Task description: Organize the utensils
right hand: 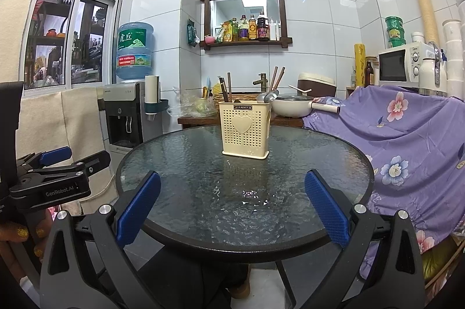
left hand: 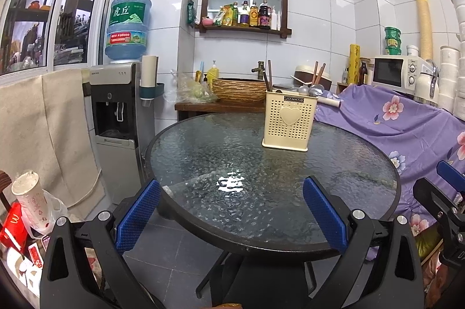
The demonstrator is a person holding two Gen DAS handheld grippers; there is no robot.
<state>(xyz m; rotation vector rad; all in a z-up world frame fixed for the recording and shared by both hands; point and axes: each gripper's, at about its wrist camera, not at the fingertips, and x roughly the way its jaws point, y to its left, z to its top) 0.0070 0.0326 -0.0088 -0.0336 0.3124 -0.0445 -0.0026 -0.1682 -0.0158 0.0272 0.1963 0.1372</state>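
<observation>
Standing in the caddy (right hand: 246, 131), utensils (right hand: 271, 96) show only tops; both hand-held grippers (left hand: 231, 214) (right hand: 232, 206) gape wide, empty.

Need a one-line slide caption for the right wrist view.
Open right gripper faces a cream utensil holder of chopsticks and spoons on the round glass table.

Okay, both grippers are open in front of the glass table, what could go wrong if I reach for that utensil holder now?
The cream utensil holder stands tall on slick textured glass table; a sideways nudge might slide or tip it. The chopsticks and spoons lean loosely above its rim, so either open gripper, left gripper or right gripper, could catch them and flick them out.
</observation>
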